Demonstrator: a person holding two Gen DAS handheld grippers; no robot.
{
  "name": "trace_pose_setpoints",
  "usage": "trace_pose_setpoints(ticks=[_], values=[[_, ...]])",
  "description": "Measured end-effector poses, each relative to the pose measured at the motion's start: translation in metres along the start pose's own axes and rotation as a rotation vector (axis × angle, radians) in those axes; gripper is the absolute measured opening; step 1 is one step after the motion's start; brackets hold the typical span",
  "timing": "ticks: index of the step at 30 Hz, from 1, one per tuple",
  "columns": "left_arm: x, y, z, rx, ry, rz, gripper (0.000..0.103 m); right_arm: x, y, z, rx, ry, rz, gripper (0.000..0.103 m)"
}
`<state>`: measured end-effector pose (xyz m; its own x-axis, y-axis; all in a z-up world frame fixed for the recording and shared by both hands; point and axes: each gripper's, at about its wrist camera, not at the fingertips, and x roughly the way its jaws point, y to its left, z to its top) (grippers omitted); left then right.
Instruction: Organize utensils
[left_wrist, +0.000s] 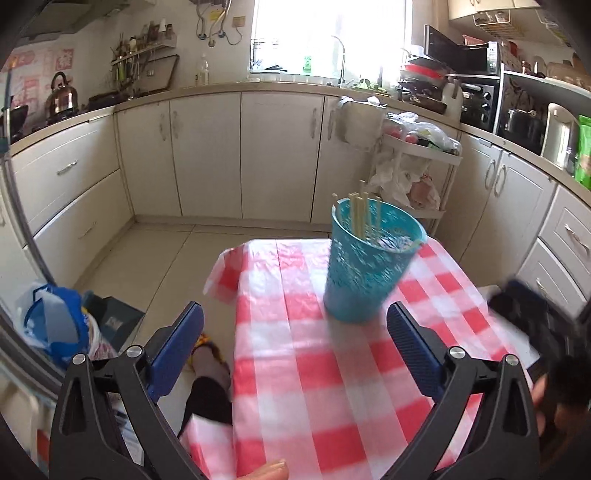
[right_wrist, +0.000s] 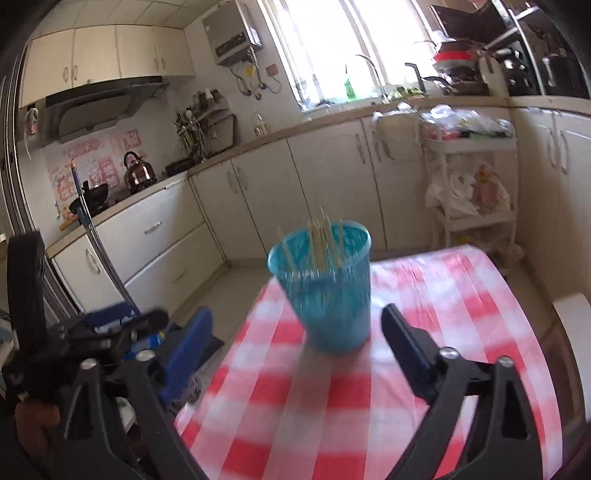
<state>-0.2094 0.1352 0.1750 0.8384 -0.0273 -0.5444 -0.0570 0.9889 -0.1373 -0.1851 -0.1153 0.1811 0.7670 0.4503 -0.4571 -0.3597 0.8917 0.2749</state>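
A turquoise perforated holder (left_wrist: 369, 262) stands upright on the red-and-white checked tablecloth (left_wrist: 314, 369), with several wooden chopsticks (left_wrist: 360, 218) standing in it. My left gripper (left_wrist: 295, 317) is open and empty, a little short of the holder, with blue pads (left_wrist: 177, 347). The holder also shows in the right wrist view (right_wrist: 328, 288), blurred, with the chopsticks (right_wrist: 323, 240) inside. My right gripper (right_wrist: 295, 325) is open and empty just before it. The left gripper body (right_wrist: 92, 332) appears at the left of the right wrist view.
White kitchen cabinets (left_wrist: 207, 155) line the walls beyond the table. A white cart (left_wrist: 421, 173) with bags stands past the table's far right corner. Bags and a box (left_wrist: 74, 325) lie on the floor at the left. A white object (right_wrist: 572, 347) sits at the table's right edge.
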Motion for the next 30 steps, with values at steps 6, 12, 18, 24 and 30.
trace_pose_setpoints(ticks=[6, 12, 18, 24, 30], values=[[-0.056, -0.016, -0.031, 0.039, 0.089, 0.015, 0.095, -0.063, 0.024, -0.048, 0.004, 0.093, -0.144, 0.096], [-0.114, -0.020, -0.064, 0.056, 0.089, 0.029, 0.095, -0.117, 0.052, -0.081, -0.034, 0.114, -0.186, 0.096], [-0.151, -0.010, -0.096, 0.024, 0.107, 0.026, 0.095, -0.149, 0.080, -0.112, -0.042, 0.175, -0.230, 0.096], [-0.173, -0.006, -0.140, 0.009, 0.169, 0.032, 0.095, -0.182, 0.107, -0.147, -0.037, 0.161, -0.224, 0.096], [-0.202, -0.025, -0.166, 0.072, 0.102, 0.066, 0.095, -0.202, 0.115, -0.164, -0.055, 0.128, -0.265, 0.096]])
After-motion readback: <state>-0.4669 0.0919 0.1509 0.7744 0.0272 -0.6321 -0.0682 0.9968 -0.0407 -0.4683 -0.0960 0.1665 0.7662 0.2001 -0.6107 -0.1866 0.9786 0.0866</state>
